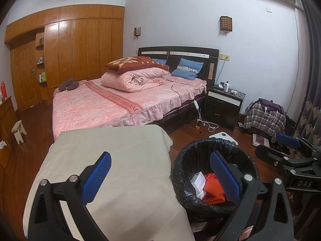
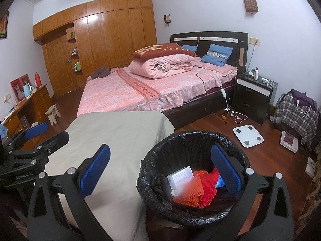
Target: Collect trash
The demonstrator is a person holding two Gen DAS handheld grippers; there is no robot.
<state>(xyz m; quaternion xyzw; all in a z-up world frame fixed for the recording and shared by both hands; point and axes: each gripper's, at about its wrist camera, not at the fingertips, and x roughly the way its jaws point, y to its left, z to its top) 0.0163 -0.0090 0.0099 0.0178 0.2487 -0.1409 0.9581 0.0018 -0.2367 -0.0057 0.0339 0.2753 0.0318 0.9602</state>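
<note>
Trash (image 2: 192, 188) in bin (image 2: 160, 150) — below right gripper (image 2: 160, 169); both grippers wide, empty — left gripper (image 1: 160, 172).

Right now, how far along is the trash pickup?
Looks mostly done: the bin with its black liner already holds a white box, orange mesh and red wrapping. Nothing is in hand; the left gripper and right gripper are both open and empty. The cloth-covered table shows no trash left to collect.
</note>
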